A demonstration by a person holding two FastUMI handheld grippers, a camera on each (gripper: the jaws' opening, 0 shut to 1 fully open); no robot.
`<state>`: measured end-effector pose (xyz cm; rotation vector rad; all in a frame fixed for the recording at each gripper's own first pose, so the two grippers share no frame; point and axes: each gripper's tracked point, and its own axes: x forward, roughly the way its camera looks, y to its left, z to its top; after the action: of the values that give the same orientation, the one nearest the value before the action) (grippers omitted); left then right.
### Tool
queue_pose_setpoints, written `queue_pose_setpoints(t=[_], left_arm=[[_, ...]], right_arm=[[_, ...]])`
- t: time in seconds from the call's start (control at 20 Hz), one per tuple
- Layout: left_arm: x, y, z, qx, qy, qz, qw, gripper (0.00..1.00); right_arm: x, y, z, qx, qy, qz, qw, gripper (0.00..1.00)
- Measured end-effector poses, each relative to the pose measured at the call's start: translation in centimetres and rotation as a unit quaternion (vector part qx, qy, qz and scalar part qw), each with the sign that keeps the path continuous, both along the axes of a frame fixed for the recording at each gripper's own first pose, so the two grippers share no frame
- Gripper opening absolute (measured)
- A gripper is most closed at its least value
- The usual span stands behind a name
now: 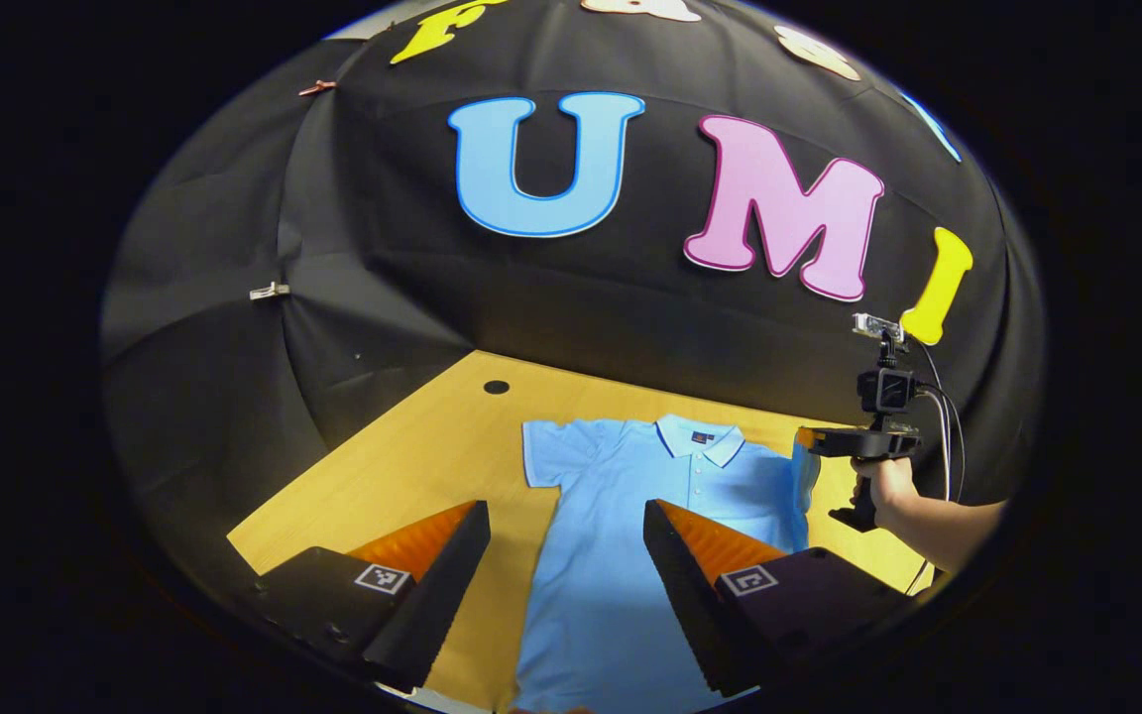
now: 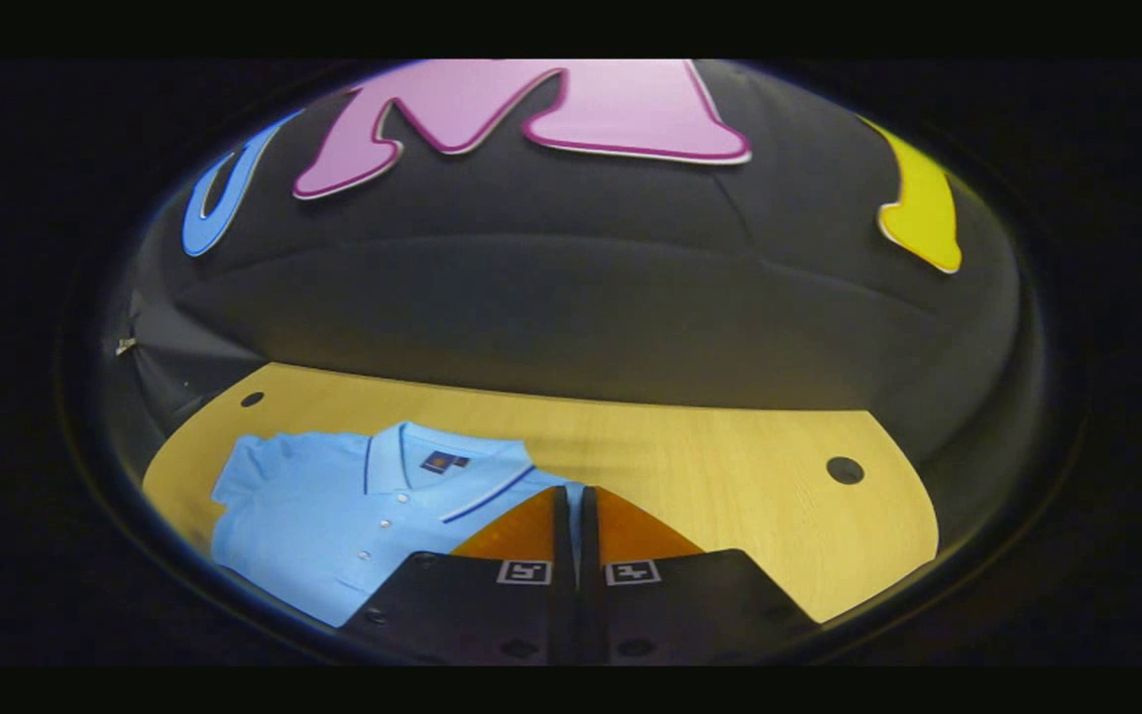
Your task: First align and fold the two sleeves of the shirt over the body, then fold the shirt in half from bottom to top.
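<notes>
Your right gripper (image 2: pixel 571 516) pinches one sleeve of the light blue polo shirt (image 1: pixel 621 516), lifted over the body on the wooden table (image 2: pixel 730 476). Your left gripper (image 1: pixel 566 575) hovers spread. Other sleeve and bottom fold remain.

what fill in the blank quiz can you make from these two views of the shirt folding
1. The light blue polo shirt lies on a ____ table.
2. The left gripper hangs over the shirt with its jaws ____.
3. The right gripper is shut on the shirt's ____.
4. The far sleeve lies ____ on the table.

Missing words: wooden; open; sleeve; flat
</notes>
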<state>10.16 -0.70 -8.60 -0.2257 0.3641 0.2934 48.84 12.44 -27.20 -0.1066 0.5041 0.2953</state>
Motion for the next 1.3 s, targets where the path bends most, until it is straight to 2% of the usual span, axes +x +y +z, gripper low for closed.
queue_pose_setpoints(t=[0.1,0.15,0.2,0.25,0.3,0.45,0.5,0.55,0.75,0.85,1.05,1.15,1.3], left_arm=[[-0.3,1.3,-0.1,-0.001,-0.002,0.010,1.000,0.98],[-0.4,1.9,-0.2,0.000,-0.004,0.015,1.000,0.98],[-0.3,2.6,-0.4,0.000,-0.005,0.018,1.000,0.98],[-0.2,3.1,-0.7,-0.001,-0.005,0.020,1.000,0.98],[0.3,3.7,-1.0,-0.004,-0.005,0.020,1.000,0.98],[3.1,5.2,-2.2,-0.014,-0.009,0.014,1.000,0.97],[4.4,5.7,-2.7,-0.014,-0.006,0.010,1.000,0.97],[5.8,6.1,-3.4,-0.014,-0.004,0.005,1.000,0.97],[12.5,7.0,-6.1,-0.026,0.009,-0.024,0.999,0.97],[16.1,7.9,-8.1,-0.018,0.019,-0.030,0.999,0.97],[22.3,9.3,-12.2,-0.012,0.047,-0.034,0.998,0.97],[24.6,9.6,-13.3,-0.010,0.042,-0.034,0.998,0.97],[28.0,10.9,-15.4,-0.011,0.050,-0.025,0.998,0.97]], right_arm=[[-0.5,2.1,-0.9,-0.009,0.010,0.005,1.000,0.05],[-0.7,3.0,-1.6,-0.014,0.015,0.006,1.000,0.00],[-1.0,3.8,-2.1,-0.021,0.018,0.007,1.000,0.10],[-1.5,4.4,-2.3,-0.027,0.019,0.011,0.999,0.04],[-1.8,4.9,-2.6,-0.034,0.016,0.013,0.999,0.20],[-3.4,5.0,-2.3,-0.040,0.004,0.022,0.999,0.92],[-4.2,4.7,-2.3,-0.036,0.005,0.024,0.999,0.99],[-5.0,4.1,-2.1,-0.032,0.004,0.027,0.999,0.96],[-8.6,-0.1,-1.0,-0.033,-0.007,0.026,0.999,0.98],[-10.4,-2.0,-0.9,-0.024,-0.009,0.024,0.999,0.98],[-13.4,-4.9,-1.0,-0.001,-0.013,0.013,1.000,0.98],[-14.2,-5.5,-1.1,0.010,-0.018,0.014,1.000,0.98],[-15.1,-6.4,-1.3,-0.002,-0.032,0.025,0.999,0.98]])
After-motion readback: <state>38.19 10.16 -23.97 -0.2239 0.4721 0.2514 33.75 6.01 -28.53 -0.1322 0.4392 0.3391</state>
